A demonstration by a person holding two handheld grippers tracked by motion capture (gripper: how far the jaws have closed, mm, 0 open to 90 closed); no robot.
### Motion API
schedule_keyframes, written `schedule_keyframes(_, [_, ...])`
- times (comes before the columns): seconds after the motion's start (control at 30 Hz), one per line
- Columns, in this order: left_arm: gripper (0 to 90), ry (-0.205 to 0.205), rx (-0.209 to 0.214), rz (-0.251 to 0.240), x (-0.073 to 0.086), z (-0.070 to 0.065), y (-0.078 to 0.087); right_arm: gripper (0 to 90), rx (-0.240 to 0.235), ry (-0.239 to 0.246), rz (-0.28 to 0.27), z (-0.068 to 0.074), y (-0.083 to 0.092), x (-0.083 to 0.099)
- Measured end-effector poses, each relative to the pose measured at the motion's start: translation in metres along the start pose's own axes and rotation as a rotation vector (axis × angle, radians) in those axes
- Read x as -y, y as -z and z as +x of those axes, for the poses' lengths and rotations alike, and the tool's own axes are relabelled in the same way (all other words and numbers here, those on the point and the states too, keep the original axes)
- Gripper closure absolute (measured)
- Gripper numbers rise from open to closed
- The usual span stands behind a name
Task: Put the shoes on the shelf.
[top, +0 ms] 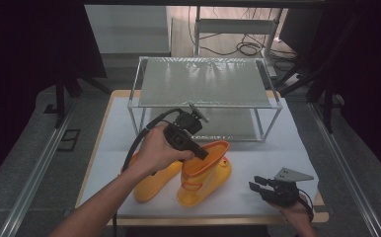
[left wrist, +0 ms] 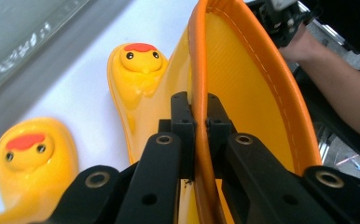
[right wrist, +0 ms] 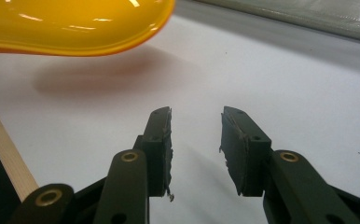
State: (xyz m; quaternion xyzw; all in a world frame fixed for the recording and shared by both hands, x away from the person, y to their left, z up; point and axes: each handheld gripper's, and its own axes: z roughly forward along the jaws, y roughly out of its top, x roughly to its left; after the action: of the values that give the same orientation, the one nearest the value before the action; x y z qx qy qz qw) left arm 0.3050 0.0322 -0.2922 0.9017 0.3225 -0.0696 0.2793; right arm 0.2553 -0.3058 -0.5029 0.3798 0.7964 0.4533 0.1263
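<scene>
The left gripper point(left wrist: 194, 135) is clenched on the orange rim of the right boot point(top: 203, 175), just in front of the wire rack point(top: 203, 81); the boot's shaft runs upright; the right gripper point(right wrist: 196, 149) rests unclenched, holding nothing, beside its toe.

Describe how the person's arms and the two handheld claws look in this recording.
Both forearms are bare, no sleeves. The left claw is black, with a thick black cable trailing back. The right claw is black too, topped by a grey three-cornered plate. Brass-coloured rivets mark the jaw links.
</scene>
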Motion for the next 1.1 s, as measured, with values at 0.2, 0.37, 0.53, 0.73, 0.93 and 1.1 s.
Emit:
schedule_keyframes(0.2, [86.4,0.012,-0.017,0.001,0.02,0.011,0.006,62.1,0.0,0.002,0.002,0.0,-0.001,0.001])
schedule_keyframes(0.37, [86.5,0.03,-0.036,-0.001,0.033,0.022,0.008,62.1,0.0,0.001,0.004,0.0,-0.002,0.001])
schedule_keyframes(0.53, [86.4,0.05,-0.054,0.002,0.049,0.034,0.006,62.2,0.001,-0.002,0.005,-0.001,-0.002,0.001])
schedule_keyframes(0.73, [86.4,0.064,-0.057,0.014,0.067,0.043,0.002,62.2,0.003,-0.003,0.007,-0.001,-0.002,0.001])
schedule_keyframes(0.93, [85.9,0.063,-0.053,0.016,0.077,0.044,0.003,62.1,0.004,-0.003,0.007,-0.001,-0.002,0.001])
schedule_keyframes(1.1, [79.4,0.066,-0.047,0.011,0.083,0.045,0.005,62.1,0.005,-0.006,0.001,-0.001,-0.003,0.001])
